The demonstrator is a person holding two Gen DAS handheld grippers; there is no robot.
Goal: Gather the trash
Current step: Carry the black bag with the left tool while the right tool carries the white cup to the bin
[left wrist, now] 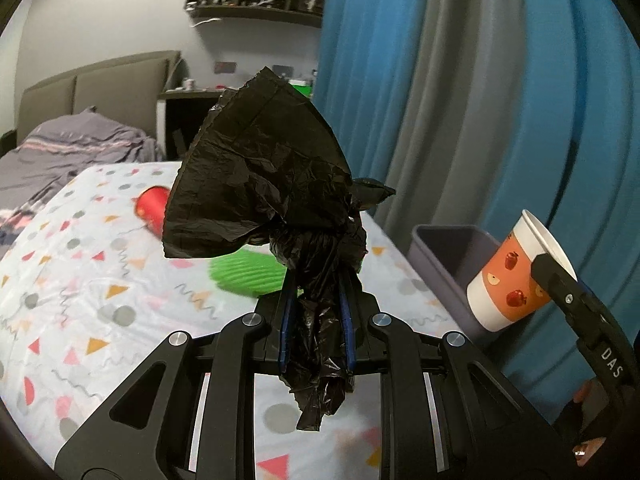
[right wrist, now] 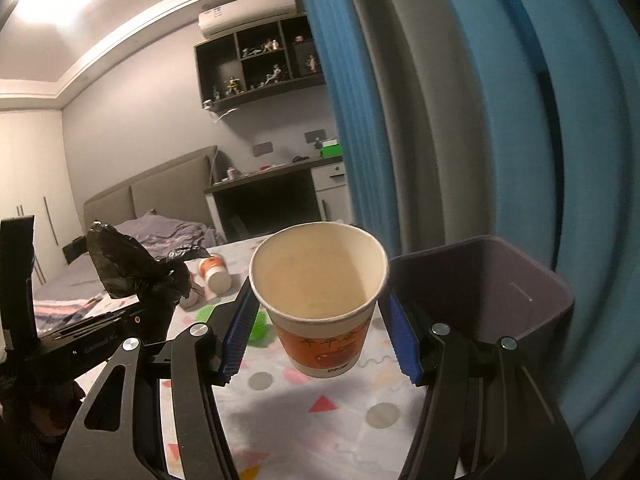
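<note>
- Bedroom setting: bed (left wrist: 60, 148) with rumpled grey bedding at far left, wall shelf of figurines above, blue and grey curtain (left wrist: 460, 100) filling the right side.
- Foreground surface is a table under a white cloth (left wrist: 100, 280) printed with coloured triangles and dots.
- On the cloth, left to right: a red-and-white paper cup lying on its side (right wrist: 216, 272), then a green ribbed item (left wrist: 248, 276), partly hidden.
- Left gripper (left wrist: 316, 296): jaws drawn close, pinching the bunched neck of a black plastic trash bag (left wrist: 260, 176); the bag fans out above the pads, a tail hangs below.
- Right gripper (right wrist: 320, 320): blue pads clamped on both sides of an upright orange-and-white paper cup (right wrist: 320, 300), held off the cloth; inside looks empty.
- Grey plastic bin (right wrist: 500, 288) sits at the table's right edge by the curtain, just beside the held cup.
</note>
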